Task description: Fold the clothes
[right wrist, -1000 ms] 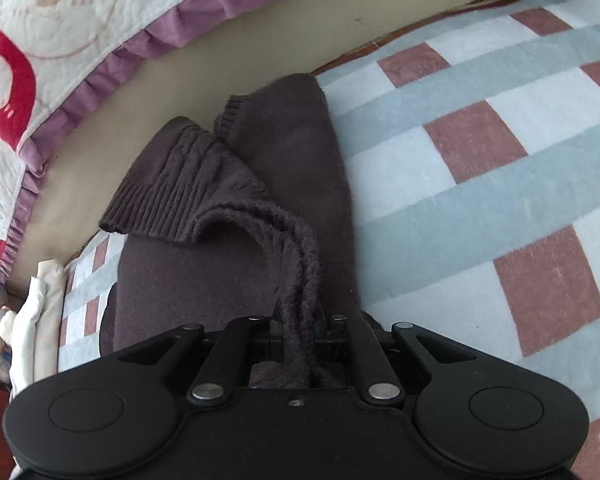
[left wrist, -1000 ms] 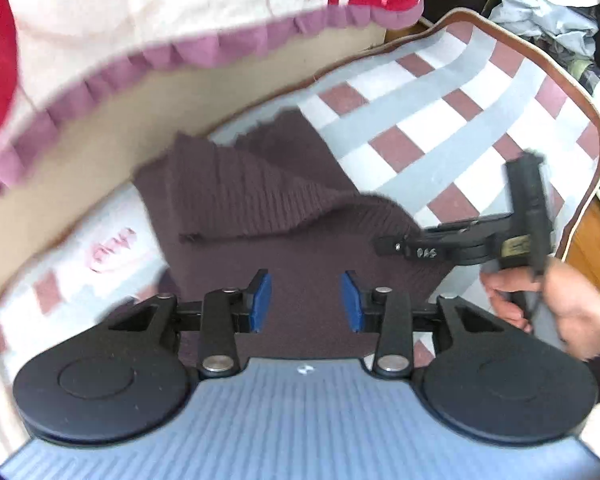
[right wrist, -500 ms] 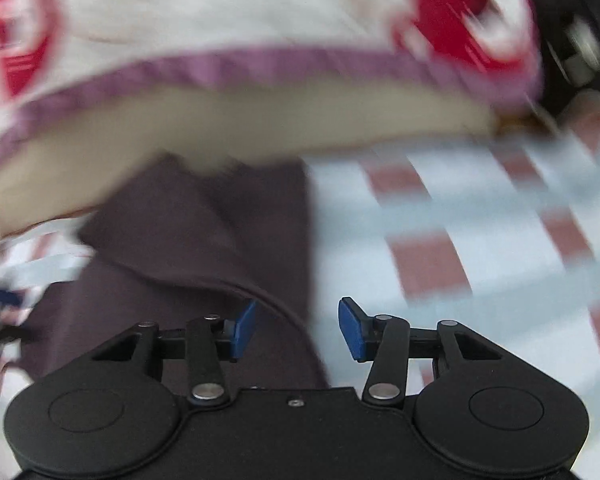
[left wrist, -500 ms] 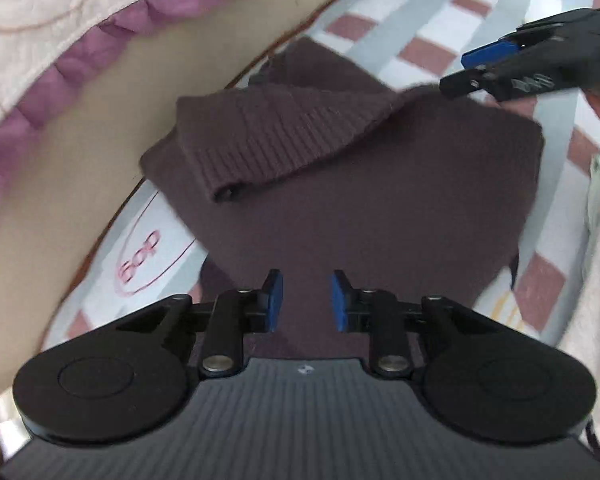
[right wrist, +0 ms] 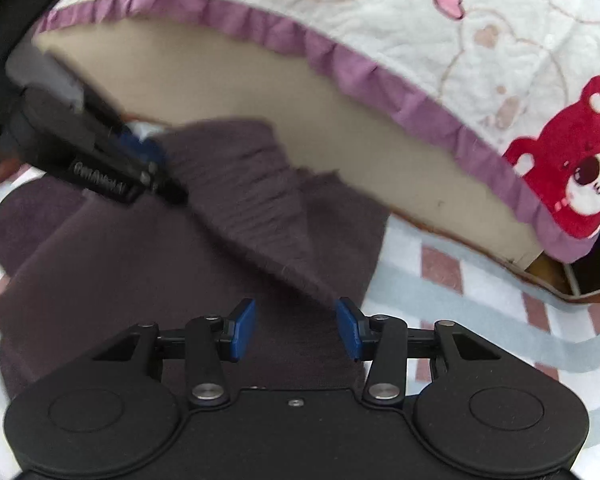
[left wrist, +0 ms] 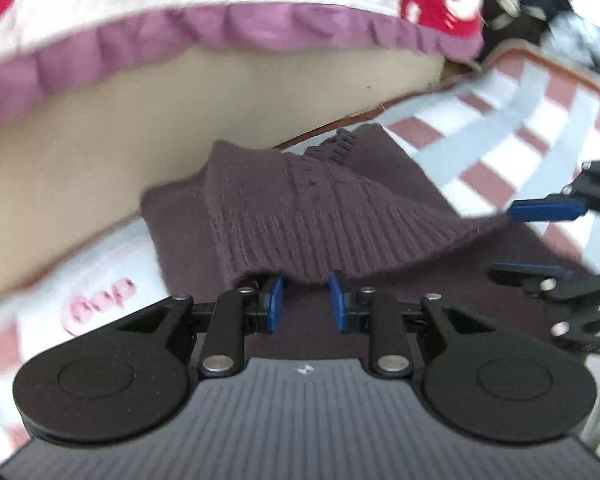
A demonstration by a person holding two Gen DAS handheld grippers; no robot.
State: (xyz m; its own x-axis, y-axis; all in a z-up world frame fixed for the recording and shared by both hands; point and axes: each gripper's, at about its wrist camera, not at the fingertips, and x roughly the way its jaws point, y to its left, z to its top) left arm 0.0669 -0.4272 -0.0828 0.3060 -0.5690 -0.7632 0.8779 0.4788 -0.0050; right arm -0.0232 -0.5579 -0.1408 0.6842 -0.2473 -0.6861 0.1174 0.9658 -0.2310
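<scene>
Released from the right tool (right wrist: 296,330), now spread, the sweater (left wrist: 340,220) lies beside the quilt (right wrist: 440,40); left tool (left wrist: 303,302) spread too.

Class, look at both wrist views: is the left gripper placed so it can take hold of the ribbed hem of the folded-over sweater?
Probably yes. The left gripper sits right at the ribbed hem of the dark purple sweater, jaws apart, nothing between them and the edge. The right gripper is open and off to the side, not blocking.

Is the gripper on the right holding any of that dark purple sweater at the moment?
No: in its own view the right gripper has blue pads standing apart, with the sweater lying flat beneath them, not pinched.
</scene>
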